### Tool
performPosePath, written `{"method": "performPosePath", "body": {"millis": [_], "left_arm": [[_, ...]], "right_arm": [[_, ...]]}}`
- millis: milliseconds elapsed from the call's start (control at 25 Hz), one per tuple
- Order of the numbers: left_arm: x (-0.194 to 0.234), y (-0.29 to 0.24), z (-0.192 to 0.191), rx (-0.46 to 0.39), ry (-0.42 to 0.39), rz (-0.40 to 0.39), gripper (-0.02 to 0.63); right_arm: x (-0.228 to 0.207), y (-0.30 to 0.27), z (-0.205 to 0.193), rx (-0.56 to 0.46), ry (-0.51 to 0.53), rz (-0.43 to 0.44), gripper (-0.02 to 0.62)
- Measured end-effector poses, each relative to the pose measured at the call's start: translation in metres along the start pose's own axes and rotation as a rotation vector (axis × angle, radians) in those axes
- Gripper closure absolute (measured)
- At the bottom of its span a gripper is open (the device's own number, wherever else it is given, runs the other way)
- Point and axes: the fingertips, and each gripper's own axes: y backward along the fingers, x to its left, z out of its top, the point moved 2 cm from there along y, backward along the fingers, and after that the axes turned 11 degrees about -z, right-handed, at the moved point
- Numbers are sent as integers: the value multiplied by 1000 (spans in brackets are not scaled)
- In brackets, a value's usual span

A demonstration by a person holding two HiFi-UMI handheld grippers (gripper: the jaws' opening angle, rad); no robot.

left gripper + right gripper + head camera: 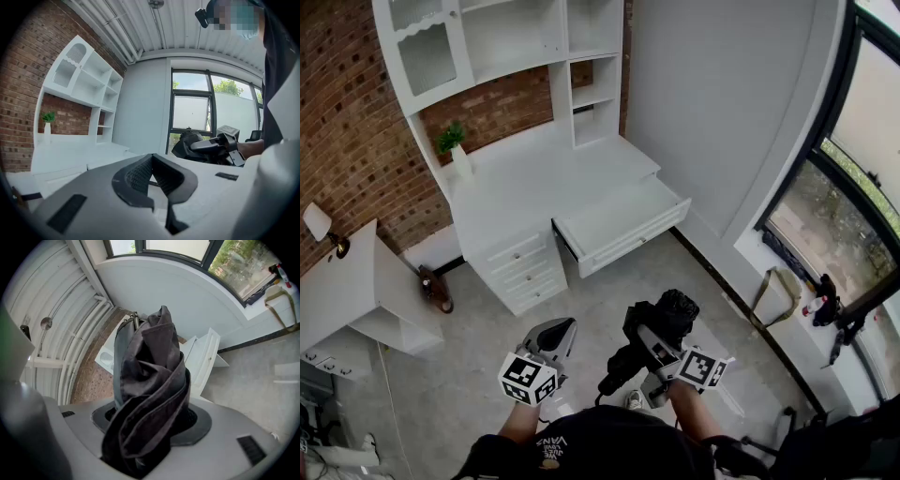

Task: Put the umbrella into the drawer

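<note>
A folded black umbrella (667, 314) lies crosswise in my right gripper (651, 337), which is shut on it. In the right gripper view its dark bunched fabric (150, 376) fills the space between the jaws of the right gripper (151, 420). The white desk's (534, 183) wide drawer (617, 219) stands pulled open with nothing in it, ahead of both grippers. My left gripper (563, 330) hangs beside the right one, shut with nothing in it; its ribbed pads meet at the tips (151, 161). From the left gripper view the umbrella (194, 146) shows at the right.
A white hutch (502, 37) tops the desk, where a small potted plant (452, 142) stands. Small shut drawers (525, 265) sit left of the open one. A low white table (356, 291) and a brown object (434, 289) are at left; a window sill (811, 300) with clutter is at right.
</note>
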Motion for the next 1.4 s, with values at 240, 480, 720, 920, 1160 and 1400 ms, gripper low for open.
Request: {"method": "performPosePath", "body": {"millis": [240,480,720,920,1160,1400], "left_arm": [[-5,-25,-2,4,-1,24,600],[-10,-54,-2,7,7,59,600],[-18,-87,-7,7,25,100,600],[-21,-109,-12,10,38,138,600],[-21,-129,-20,26,52,151,600],[5,-145,-19,34,57,128,600]], "right_arm": [[-19,-2,20,20,20,-8,344],[-37,-6,43,70,17,-10,343],[-60,-10,71,120,26,6,342],[-76,-17,91,154,20,27,342],[-95,-26,109,172,39,-3,342],[-95,-52,122,158,25,9,341]]}}
